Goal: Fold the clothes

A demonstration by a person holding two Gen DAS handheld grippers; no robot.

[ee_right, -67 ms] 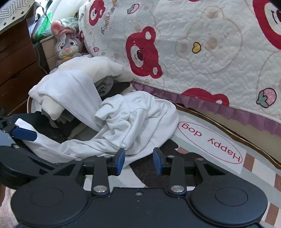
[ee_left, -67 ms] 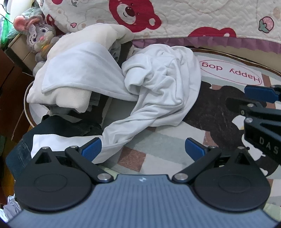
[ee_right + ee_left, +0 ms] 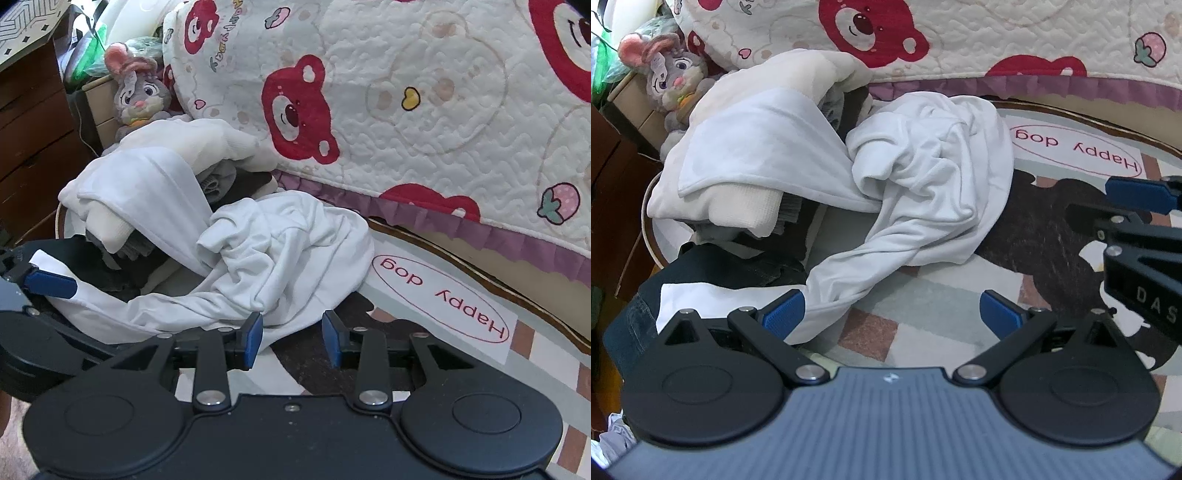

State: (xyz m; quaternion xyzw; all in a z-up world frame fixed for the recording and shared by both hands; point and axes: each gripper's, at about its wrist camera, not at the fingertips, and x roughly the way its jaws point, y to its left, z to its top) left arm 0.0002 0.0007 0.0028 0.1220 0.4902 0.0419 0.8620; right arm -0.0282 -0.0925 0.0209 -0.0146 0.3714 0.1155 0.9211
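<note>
A crumpled white long-sleeved garment (image 3: 931, 184) lies on the rug, and one sleeve (image 3: 831, 291) trails toward me. My left gripper (image 3: 892, 314) is wide open low over the rug. Its left fingertip (image 3: 785, 312) is at the sleeve's end and nothing sits between the jaws. In the right wrist view the same garment (image 3: 288, 258) lies just ahead of my right gripper (image 3: 291, 339). That gripper is open with a narrower gap, its left fingertip (image 3: 253, 338) at the cloth's near edge and dark rug showing between the jaws.
A heap of white and cream clothes (image 3: 750, 158) and dark jeans (image 3: 701, 273) fills a round basket (image 3: 650, 206) at the left. A plush rabbit (image 3: 672, 81) sits behind it. A bear-print quilt (image 3: 997, 37) hangs at the back above the "Happy dog" rug (image 3: 1075, 155). Wooden drawers (image 3: 29, 129) stand far left.
</note>
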